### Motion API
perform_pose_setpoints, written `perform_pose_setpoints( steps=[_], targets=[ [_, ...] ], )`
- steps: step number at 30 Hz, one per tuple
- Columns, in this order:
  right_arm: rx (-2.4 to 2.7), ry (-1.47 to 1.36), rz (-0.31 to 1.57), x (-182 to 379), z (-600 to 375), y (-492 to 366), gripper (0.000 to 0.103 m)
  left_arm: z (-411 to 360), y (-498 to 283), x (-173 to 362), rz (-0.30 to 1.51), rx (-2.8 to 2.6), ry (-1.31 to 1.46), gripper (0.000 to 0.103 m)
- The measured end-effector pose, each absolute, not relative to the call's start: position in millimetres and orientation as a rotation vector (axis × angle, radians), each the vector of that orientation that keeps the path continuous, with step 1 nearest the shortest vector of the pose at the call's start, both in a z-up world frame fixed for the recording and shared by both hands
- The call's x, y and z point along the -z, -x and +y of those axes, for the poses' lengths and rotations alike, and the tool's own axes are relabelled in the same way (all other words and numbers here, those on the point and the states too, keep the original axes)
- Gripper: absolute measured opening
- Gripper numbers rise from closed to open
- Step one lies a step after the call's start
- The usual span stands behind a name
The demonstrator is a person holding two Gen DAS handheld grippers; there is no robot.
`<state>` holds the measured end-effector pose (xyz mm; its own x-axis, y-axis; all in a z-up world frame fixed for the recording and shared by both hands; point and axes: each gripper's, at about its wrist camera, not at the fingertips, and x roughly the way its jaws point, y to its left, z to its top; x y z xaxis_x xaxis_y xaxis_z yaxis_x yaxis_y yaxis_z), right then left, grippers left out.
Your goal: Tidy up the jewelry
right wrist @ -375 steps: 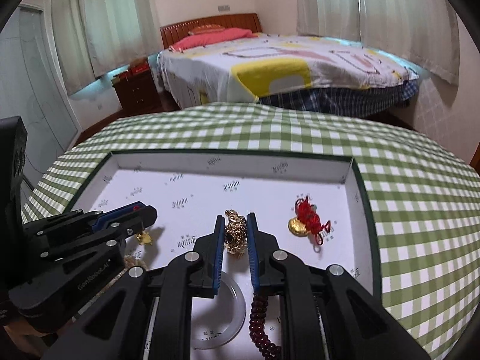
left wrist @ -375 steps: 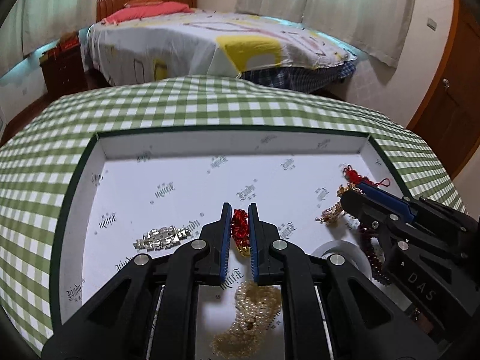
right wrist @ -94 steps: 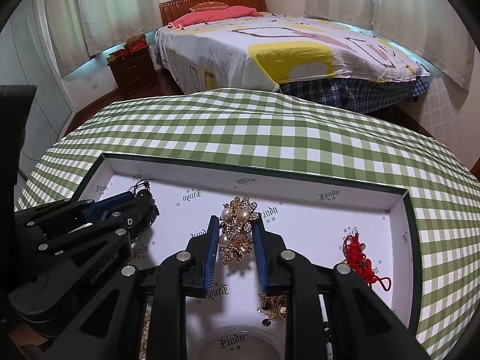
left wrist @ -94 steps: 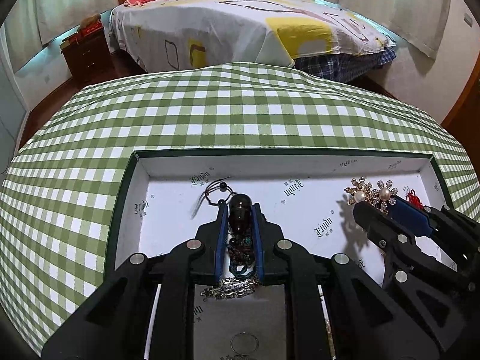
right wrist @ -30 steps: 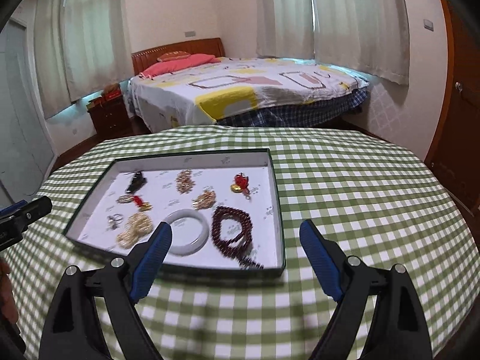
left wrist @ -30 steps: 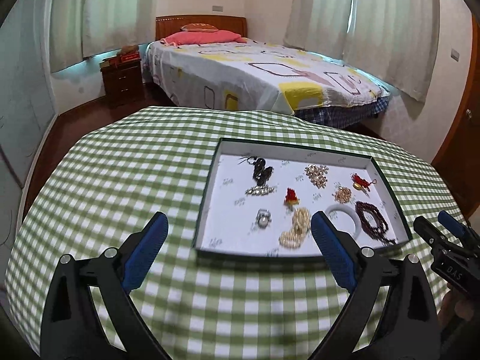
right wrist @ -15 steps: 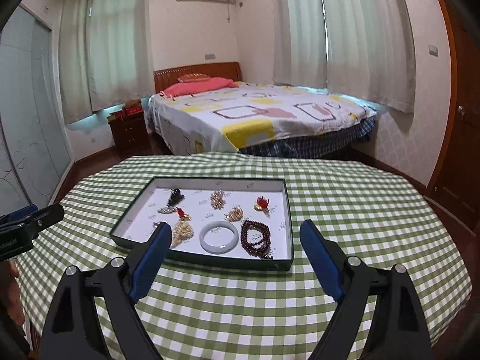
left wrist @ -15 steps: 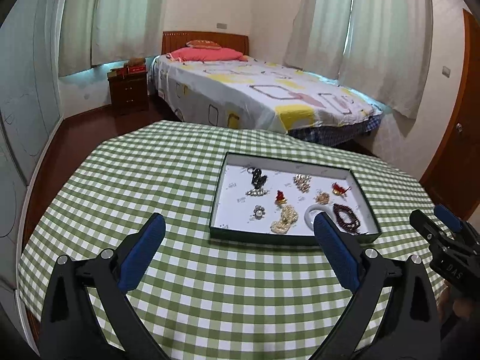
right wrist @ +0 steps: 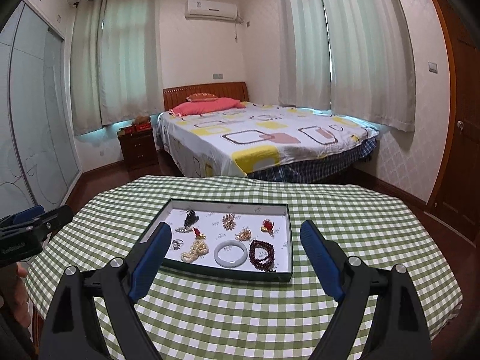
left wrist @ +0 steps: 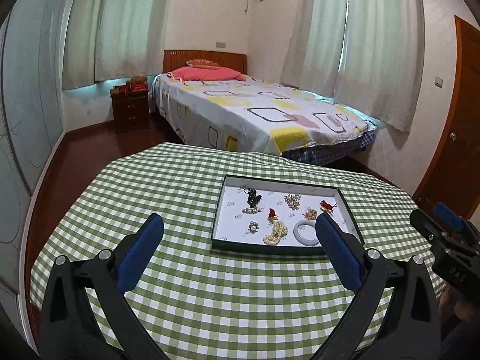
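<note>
- Your left gripper (left wrist: 238, 234) and right gripper (right wrist: 235, 246) both stand with jaws wide apart and nothing between them, well back from the tray (right wrist: 228, 272).
- The tray sits on the checked tablecloth (right wrist: 240, 309), at about twelve o'clock from the right gripper and one o'clock from the left.
- Inside it the pieces lie apart: white bangle (right wrist: 230, 253) near the front, dark bead strand (right wrist: 263, 254) at its three o'clock, pearl strand (right wrist: 195, 250) at its nine o'clock.
- Judged from that spread, the sorting looks finished; hold both grippers level, clear of the tray rim.
- If a piece needs nudging, approach from above, one gripper at a time.
</note>
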<state>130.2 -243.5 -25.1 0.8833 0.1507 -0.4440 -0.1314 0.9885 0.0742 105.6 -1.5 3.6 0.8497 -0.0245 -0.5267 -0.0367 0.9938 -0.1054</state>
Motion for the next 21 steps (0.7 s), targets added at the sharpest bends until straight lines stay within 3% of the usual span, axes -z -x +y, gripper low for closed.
perform_pose_setpoints(
  steps=[21],
  targets=[
    [-0.158, -0.034, 0.439, 15.6, -241.0, -125.9, 0.085, 1.6, -91.6, -14.2, 0.518, -0.015, 0.118, 0.099]
  ],
)
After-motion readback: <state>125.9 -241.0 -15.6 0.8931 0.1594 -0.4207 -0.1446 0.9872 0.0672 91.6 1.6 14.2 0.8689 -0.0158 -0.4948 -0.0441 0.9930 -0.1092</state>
